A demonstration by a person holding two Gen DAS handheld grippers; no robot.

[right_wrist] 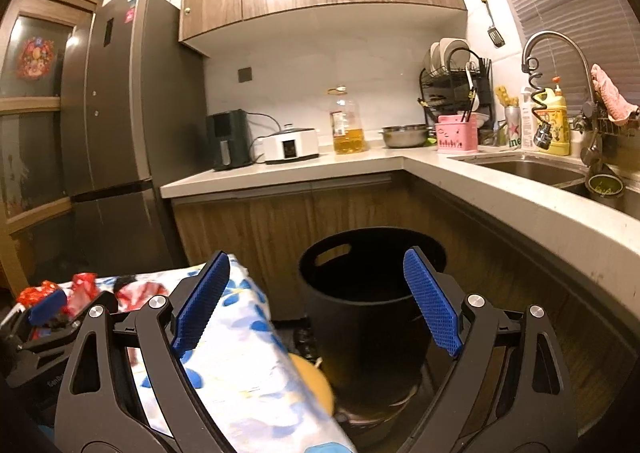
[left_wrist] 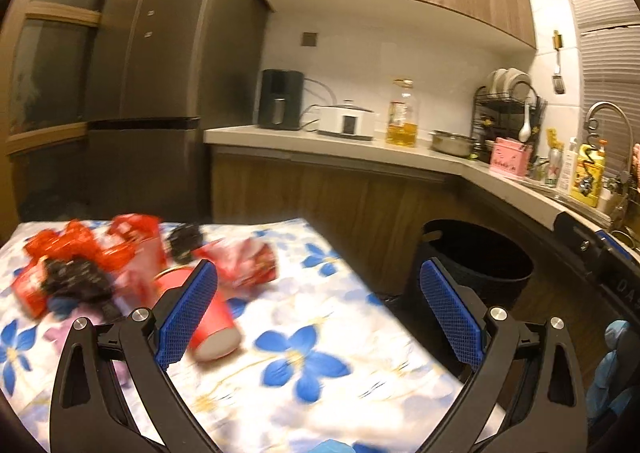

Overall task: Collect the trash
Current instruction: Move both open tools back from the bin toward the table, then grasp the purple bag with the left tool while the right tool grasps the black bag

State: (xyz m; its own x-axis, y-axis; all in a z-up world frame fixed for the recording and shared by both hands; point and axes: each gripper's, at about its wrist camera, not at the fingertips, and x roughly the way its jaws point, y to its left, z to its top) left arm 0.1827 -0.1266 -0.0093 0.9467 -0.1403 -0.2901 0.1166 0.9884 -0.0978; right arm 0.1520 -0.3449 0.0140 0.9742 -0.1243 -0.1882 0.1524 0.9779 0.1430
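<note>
Both grippers wide open over the floral-cloth surface (left_wrist: 320, 393), nothing held

Left gripper (left_wrist: 316, 313) fingers are released, same for the right gripper (right_wrist: 316, 301). The red paper cup (left_wrist: 212, 325) lies tipped at lower left, just beside crumpled red and black wrappers (left_wrist: 80, 265). The round black plastic bin (right_wrist: 368, 293) sits centre frame in the right wrist view.

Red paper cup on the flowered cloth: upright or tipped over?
Tipped over. The red paper cup lies on its side on the flowered cloth, its pale base facing the camera, partly behind the left claw's pad.
</note>
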